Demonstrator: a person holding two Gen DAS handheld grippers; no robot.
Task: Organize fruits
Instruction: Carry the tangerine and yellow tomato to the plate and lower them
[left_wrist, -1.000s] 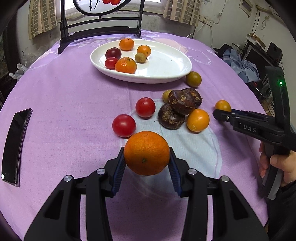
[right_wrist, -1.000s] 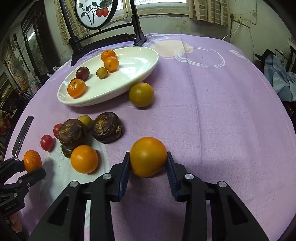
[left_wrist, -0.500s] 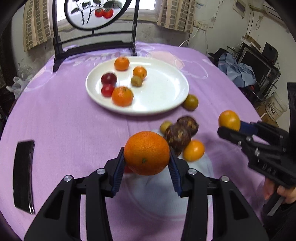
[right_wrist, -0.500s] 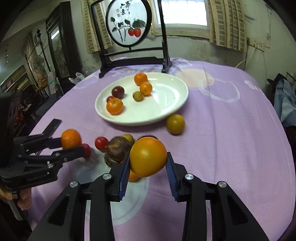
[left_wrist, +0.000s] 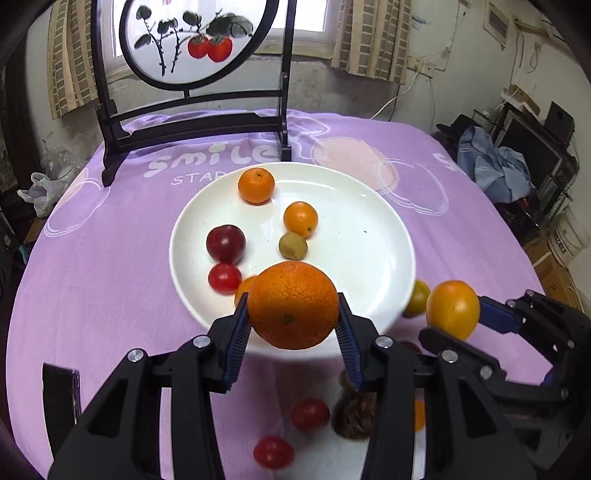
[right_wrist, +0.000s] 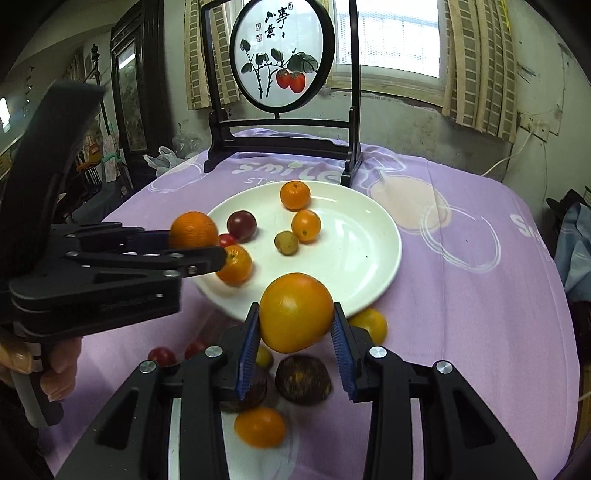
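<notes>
My left gripper (left_wrist: 291, 319) is shut on a rough-skinned orange (left_wrist: 291, 291) and holds it in the air over the near rim of the white plate (left_wrist: 369, 258). My right gripper (right_wrist: 295, 317) is shut on a smooth yellow-orange fruit (right_wrist: 295, 295), just in front of the plate (right_wrist: 354, 254). In the left wrist view the right gripper (left_wrist: 452, 323) hangs at the plate's right edge. On the plate lie two oranges (left_wrist: 256, 185), a dark red fruit (left_wrist: 225, 243), a red tomato (left_wrist: 224, 278) and a small brownish fruit (left_wrist: 293, 245).
Loose fruit lies on the purple cloth below the grippers: red tomatoes (left_wrist: 310, 414), dark brown fruits (right_wrist: 303, 379), an orange one (right_wrist: 260, 426) and a yellow one (right_wrist: 369, 324). A round painted screen on a black stand (left_wrist: 184, 44) rises behind the plate. A black phone (left_wrist: 61, 398) lies left.
Both grippers have risen off the table with their fruits and moved forward to the plate. The loose fruits now lie below and behind the fingertips.
</notes>
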